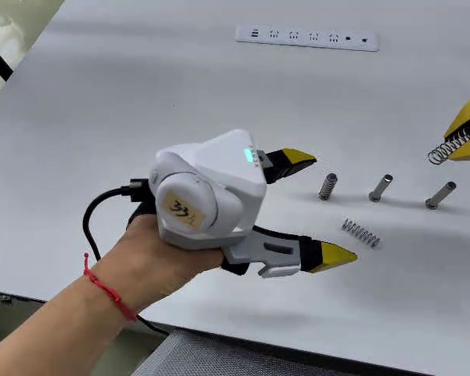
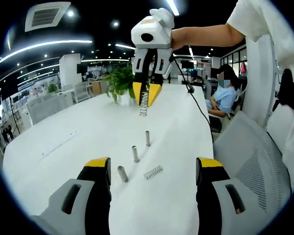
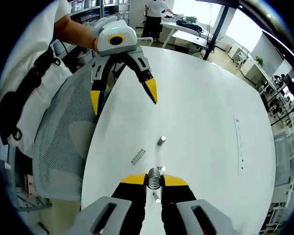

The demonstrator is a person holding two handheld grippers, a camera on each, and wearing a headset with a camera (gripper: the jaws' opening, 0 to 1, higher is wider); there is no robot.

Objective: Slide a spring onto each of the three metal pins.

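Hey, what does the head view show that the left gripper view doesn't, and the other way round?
Head view, not the left gripper view: the hand holding the left gripper, a red cord at the wrist. Left gripper view, not the head view: the right gripper whole, a potted plant, a mesh chair. Both: the three pins, a loose spring, the held spring in the right gripper's jaws.
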